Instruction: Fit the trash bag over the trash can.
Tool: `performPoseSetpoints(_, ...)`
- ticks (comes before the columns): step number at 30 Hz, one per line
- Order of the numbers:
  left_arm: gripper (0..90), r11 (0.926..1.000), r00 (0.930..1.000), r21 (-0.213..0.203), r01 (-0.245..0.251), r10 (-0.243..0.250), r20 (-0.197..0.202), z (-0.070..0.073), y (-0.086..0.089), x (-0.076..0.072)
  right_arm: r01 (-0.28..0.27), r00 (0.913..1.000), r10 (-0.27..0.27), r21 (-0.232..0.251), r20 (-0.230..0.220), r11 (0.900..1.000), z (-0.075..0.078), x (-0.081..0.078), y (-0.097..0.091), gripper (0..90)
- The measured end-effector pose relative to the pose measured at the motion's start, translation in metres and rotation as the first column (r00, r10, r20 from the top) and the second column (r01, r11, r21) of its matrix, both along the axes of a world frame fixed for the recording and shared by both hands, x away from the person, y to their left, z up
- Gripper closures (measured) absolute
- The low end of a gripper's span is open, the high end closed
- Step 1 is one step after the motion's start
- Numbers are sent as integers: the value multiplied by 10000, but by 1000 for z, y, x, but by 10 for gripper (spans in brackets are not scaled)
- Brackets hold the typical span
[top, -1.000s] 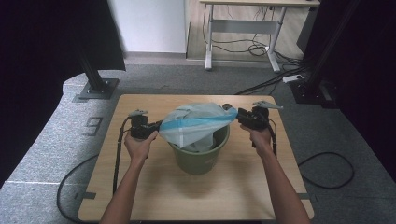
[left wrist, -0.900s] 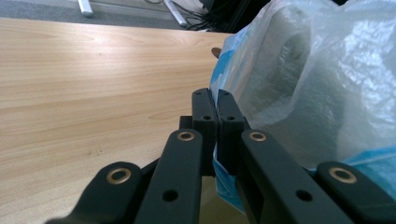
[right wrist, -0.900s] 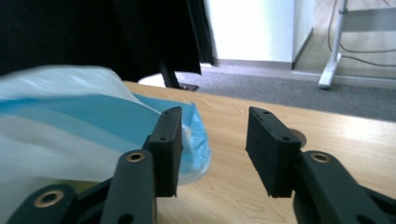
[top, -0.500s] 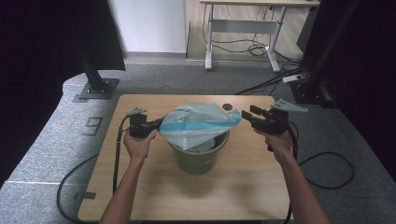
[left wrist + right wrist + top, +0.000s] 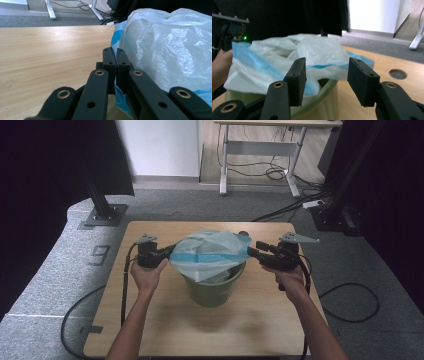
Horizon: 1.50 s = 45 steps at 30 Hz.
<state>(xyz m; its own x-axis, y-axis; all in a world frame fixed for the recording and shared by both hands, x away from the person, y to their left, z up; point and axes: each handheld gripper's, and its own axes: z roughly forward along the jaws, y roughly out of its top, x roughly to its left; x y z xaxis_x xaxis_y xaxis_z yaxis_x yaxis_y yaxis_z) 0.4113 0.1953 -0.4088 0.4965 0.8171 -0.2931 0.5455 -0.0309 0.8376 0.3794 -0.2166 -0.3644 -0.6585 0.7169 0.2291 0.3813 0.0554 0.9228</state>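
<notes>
1. Bag (image 5: 210, 254), white plastic with a blue band, drapes over the green bin (image 5: 216, 287) mid-table.
2. I keep my left gripper (image 5: 167, 254) clamped on its edge.
3. My right gripper (image 5: 252, 251) has just been opening; nothing is pinched between its jaws.

Bare forearms, black left claw (image 5: 169, 254) and right claw (image 5: 253, 251), brass rivets, grey three-cornered top plates, trailing black cables

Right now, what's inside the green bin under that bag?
Part of the white-and-blue plastic bag hangs down into the green bin, and a dark gap shows beneath it at the rim. The bag covers most of the opening, so the bin's bottom and any contents are hidden.
</notes>
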Motion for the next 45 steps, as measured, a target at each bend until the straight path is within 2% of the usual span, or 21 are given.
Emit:
performPoseSetpoints(2, 885, 10000, 10000, 1, 35, -35, 27, 1, 0, -1, 22, 10000, -22, -63, -70, 10000, -1, -2, 2, 479)
performPoseSetpoints(5, 885, 10000, 10000, -41, 58, -58, 68, 1, -1, -1, 236, 9996, -236, 15, 120, 9997, 4, -5, 0, 481)
performPoseSetpoints(10, 883, 10000, 10000, 52, 32, -32, -22, -1, -2, 0, 193, 9995, -195, 67, 245, 9998, 12, -8, 0, 480)
performPoseSetpoints(16, 881, 10000, 10000, 29, 19, -19, 35, 1, -2, -2, 126, 9999, -121, -479, 124, 9988, 3, -8, 9, 476)
performPoseSetpoints(17, 881, 10000, 10000, 31, -4, 4, 47, 1, -1, -2, 90, 9999, -95, -452, -107, 9989, -3, -6, 10, 488)
performPoseSetpoints(19, 880, 10000, 10000, 42, -15, 15, 44, 1, 0, -2, -170, 9992, 157, -357, -376, 9992, -10, -4, 10, 533)
performPoseSetpoints(21, 879, 10000, 10000, 9, -33, 33, 19, 0, 2, -3, -515, 9973, 498, -317, -533, 9982, -17, -5, 12, 619)
performPoseSetpoints(22, 879, 10000, 10000, 9, -33, 33, 19, 0, 2, -3, -515, 9973, 498, -317, -533, 9982, -17, -5, 12, 619)
performPoseSetpoints(23, 878, 10000, 10000, -21, -24, 24, 2, -1, 4, -3, -756, 9956, 739, -274, -583, 9968, -23, -8, 13, 734)
performPoseSetpoints(24, 878, 10000, 10000, -44, -18, 18, -10, -2, 5, -3, -807, 9955, 794, -248, -514, 9964, -25, -11, 14, 801)
performPoseSetpoints(26, 877, 10000, 10000, -87, -4, 4, -36, -3, 8, -4, -1248, 9910, 1242, -99, -508, 9921, -26, -17, 13, 876)
performPoseSetpoints(28, 877, 9998, 10000, -211, 9, -11, -75, -3, 10, -5, -1490, 9877, 1490, 38, -473, 9888, -27, -24, 11, 886)
performPoseSetpoints(31, 876, 9995, 10000, -312, 35, -36, -36, -2, 14, -8, -1685, 9852, 1682, -55, -329, 9857, -28, -36, 9, 887)
performPoseSetpoints(39, 866, 9989, 9995, -327, 326, -328, -39, -5, 19, -20, -2147, 9767, 2147, -155, -50, 9765, -35, -61, 6, 887)
performPoseSetpoints(42, 869, 9984, 9990, -356, 429, -433, -125, -12, 21, -24, -2510, 9679, 2503, -367, -219, 9673, -48, -68, 9, 887)
performPoseSetpoints(45, 879, 9981, 9986, -367, 491, -498, -194, -15, 21, -24, -2614, 9649, 2594, -521, -417, 9638, -60, -69, 12, 887)
